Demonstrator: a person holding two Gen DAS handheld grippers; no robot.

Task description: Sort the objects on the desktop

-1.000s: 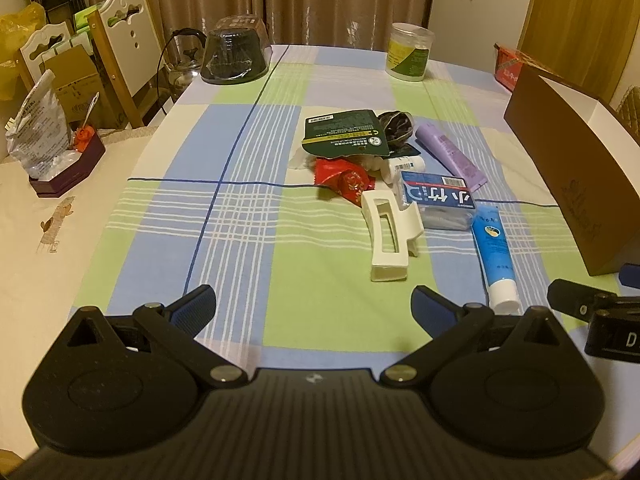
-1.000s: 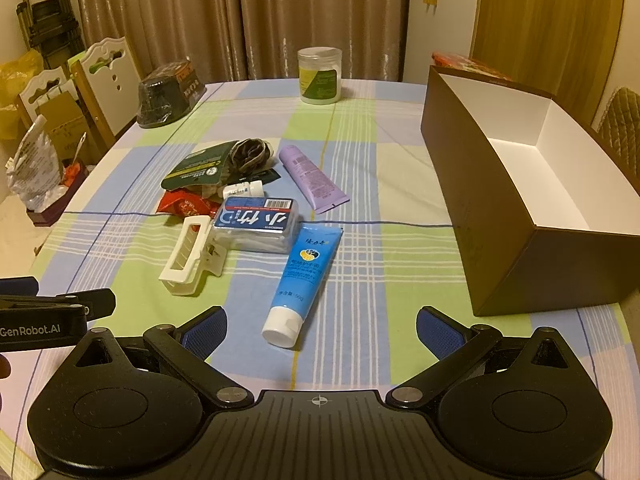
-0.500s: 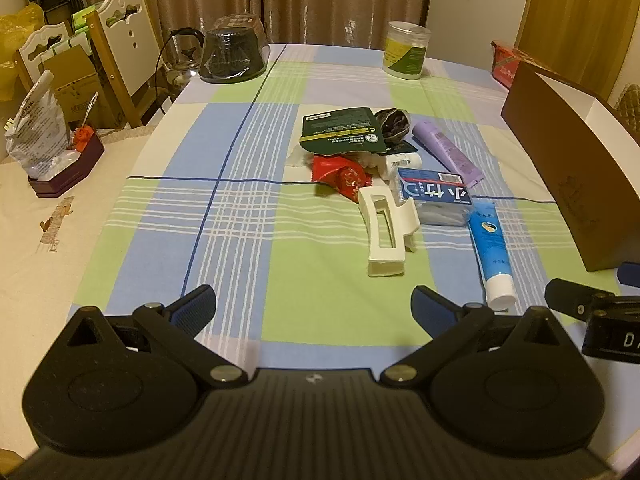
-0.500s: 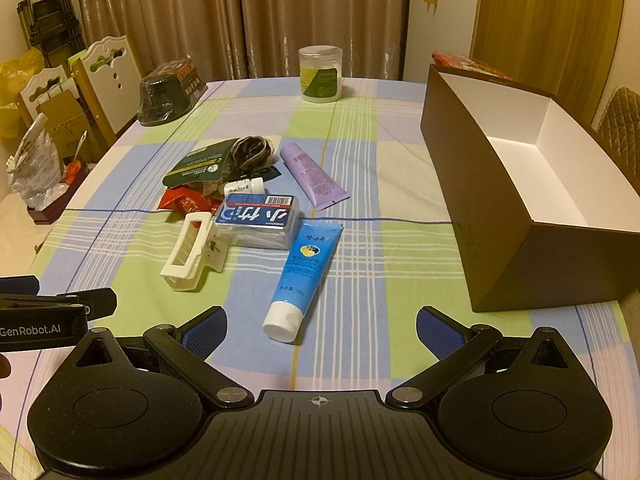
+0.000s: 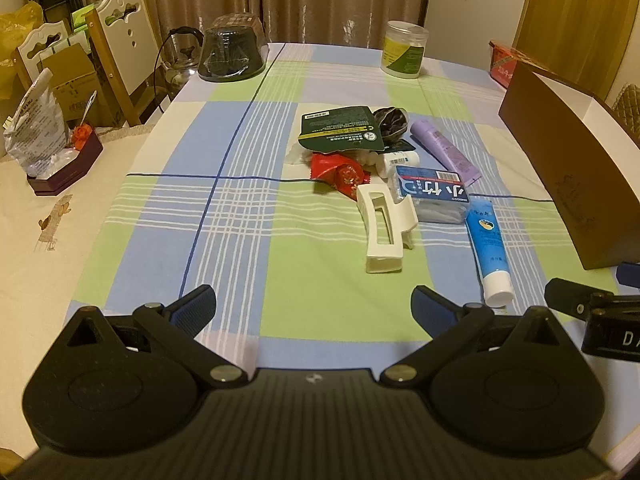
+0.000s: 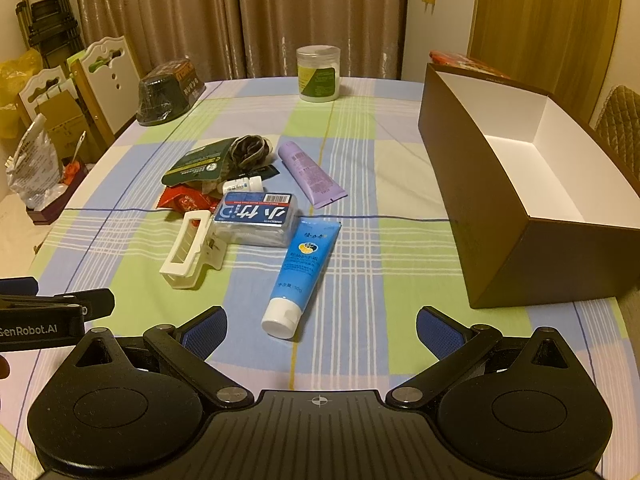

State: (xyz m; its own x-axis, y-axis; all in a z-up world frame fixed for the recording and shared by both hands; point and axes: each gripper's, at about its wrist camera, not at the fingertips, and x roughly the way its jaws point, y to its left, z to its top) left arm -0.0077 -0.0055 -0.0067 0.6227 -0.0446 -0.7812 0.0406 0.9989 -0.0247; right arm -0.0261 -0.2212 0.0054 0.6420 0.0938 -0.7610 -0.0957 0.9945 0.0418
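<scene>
So the desk (image 6: 360,128) has a blue, green and white checked cloth on it and it's pretty much the whole scene. Off to the right sits a brown cardboard box (image 6: 472,184), open top, white inside, nothing visible in it. Both tongs hover low over the near edge of the desk: the left tongs (image 5: 314,306) are spread wide apart with nothing between them, and the right tongs (image 6: 322,330) are wide apart and empty too.

The clutter sits in a loose pile mid-desk, left of the box. There's a dark green packet (image 6: 196,162) at the back with a dark scrunchie (image 6: 250,148) beside it, a purple tube (image 6: 310,172) lying apart to the right, and a clear box with a blue label (image 6: 256,218). A blue tube (image 6: 302,264) lies cap-end toward the right tongs, touching that box. A white hair claw clip (image 6: 188,250) lies on the box's left, with a red wrapper (image 6: 184,200) behind it and a little white bottle (image 6: 242,184).
</scene>
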